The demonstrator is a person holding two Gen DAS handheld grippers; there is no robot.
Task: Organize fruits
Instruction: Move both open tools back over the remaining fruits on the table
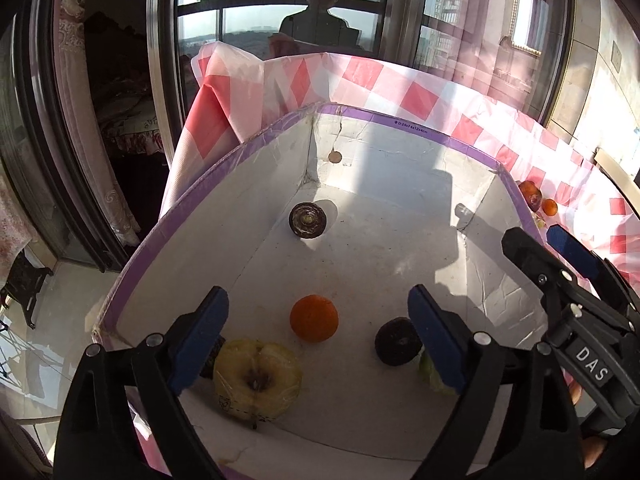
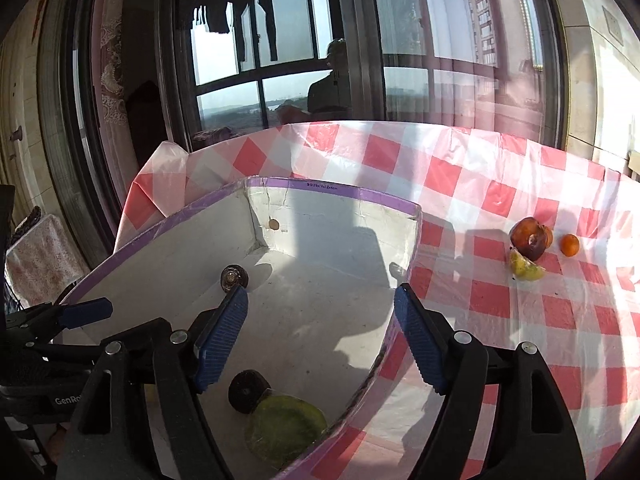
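White inside and purple-rimmed, the box (image 1: 360, 240) fills the left wrist view, where the left hand-held gripper (image 1: 318, 344) gapes empty over an orange (image 1: 314, 319), a yellow apple half (image 1: 256, 380) at seven o'clock. Right wrist view: the right hand-held gripper (image 2: 320, 340) stands open and empty over the box wall, with more fruit (image 2: 532, 246) on the checked tabletop (image 2: 500, 320) at two o'clock.

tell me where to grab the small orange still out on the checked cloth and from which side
Judging by its shape, grip the small orange across its round middle, coming from above or from its right. A dark red fruit sits close on its left, so jaws straddling left-right might bump it; set them front-to-back.
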